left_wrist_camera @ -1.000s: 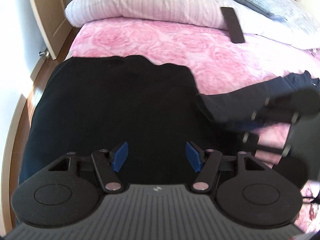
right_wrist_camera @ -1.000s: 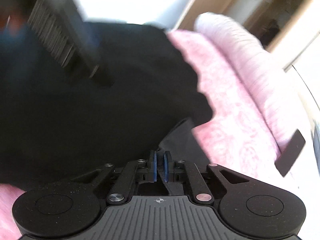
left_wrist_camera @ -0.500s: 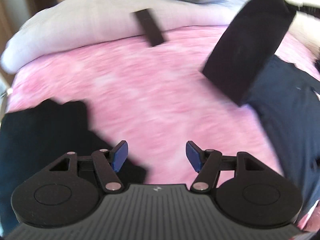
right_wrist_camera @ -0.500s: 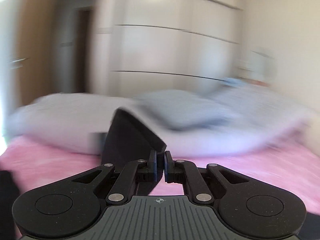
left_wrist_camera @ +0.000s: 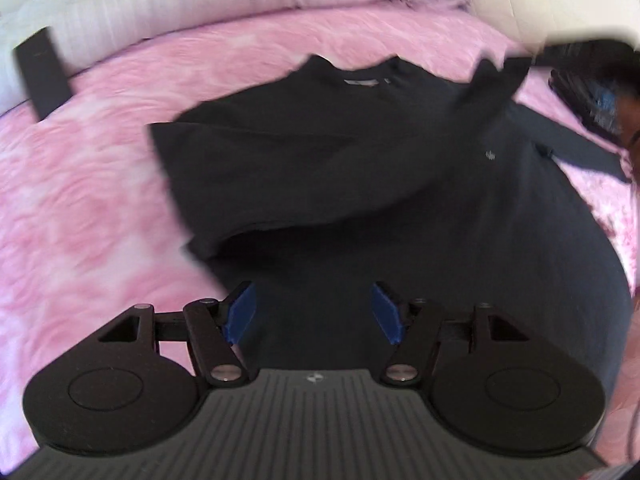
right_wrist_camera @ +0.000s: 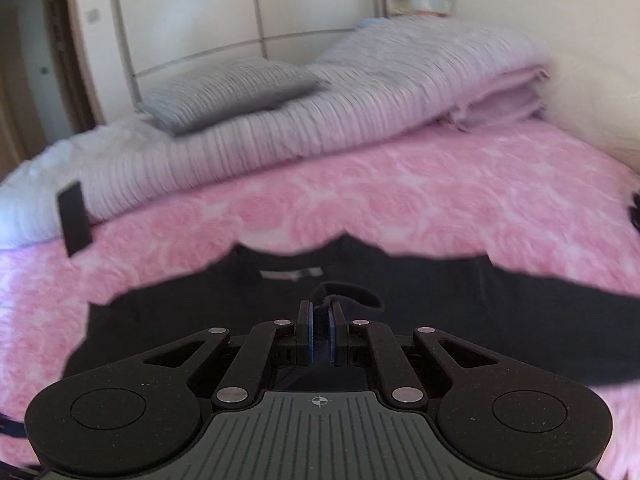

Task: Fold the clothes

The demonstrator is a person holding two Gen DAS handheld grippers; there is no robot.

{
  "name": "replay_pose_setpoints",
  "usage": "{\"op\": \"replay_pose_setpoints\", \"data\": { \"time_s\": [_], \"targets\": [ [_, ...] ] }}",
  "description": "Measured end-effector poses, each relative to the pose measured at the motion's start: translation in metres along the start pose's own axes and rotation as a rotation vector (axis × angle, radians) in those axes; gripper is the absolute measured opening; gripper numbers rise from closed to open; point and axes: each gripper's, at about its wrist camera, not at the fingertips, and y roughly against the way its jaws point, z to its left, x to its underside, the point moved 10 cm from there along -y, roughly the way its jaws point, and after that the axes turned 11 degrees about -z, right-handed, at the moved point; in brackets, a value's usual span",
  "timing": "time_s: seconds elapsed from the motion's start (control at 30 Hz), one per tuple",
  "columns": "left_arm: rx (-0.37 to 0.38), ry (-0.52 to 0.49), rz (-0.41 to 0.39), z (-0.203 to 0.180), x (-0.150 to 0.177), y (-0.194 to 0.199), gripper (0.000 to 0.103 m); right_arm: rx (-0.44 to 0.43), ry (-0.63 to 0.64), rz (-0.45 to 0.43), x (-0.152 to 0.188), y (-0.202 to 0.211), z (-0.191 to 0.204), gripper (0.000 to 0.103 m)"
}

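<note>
Pinching a fold of the black cotton T-shirt (right_wrist_camera: 168, 320), the right gripper (right_wrist_camera: 319, 338) is clamping the cloth between its blue pads, while the left gripper (left_wrist_camera: 314, 314) is hovering released above the shirt's lower body. The garment is lying on the pink rose-patterned bedspread (right_wrist_camera: 400, 192), collar toward the striped lilac duvet (right_wrist_camera: 320, 120). With only one corner gripped, the fabric is likely to bunch or slip, spoiling the fold.

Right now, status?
Left tongs open, empty. Right tongs shut on black shirt. Shirt spread on pink bed. Dark flat object nearby, clear of shirt.
</note>
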Motion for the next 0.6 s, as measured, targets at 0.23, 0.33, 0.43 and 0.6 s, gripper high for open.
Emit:
{"op": "replay_pose_setpoints", "data": {
  "time_s": [0.23, 0.33, 0.43, 0.6],
  "targets": [
    [-0.105, 0.040, -0.012, 0.022, -0.006, -0.034, 0.060, 0.061, 0.011, 0.049, 0.021, -0.009, -0.073, 0.006],
    [-0.102, 0.055, -0.019, 0.026, -0.006, -0.038, 0.059, 0.041, 0.020, 0.132, 0.054, -0.024, -0.080, 0.007],
    [-0.070, 0.057, -0.025, 0.022, -0.005, -0.041, 0.059, 0.015, 0.022, 0.175, 0.072, -0.035, -0.074, 0.007],
    [-0.044, 0.069, -0.033, 0.014, -0.006, -0.053, 0.059, -0.017, 0.038, 0.200, 0.075, -0.045, -0.061, 0.007]
  ]
}}
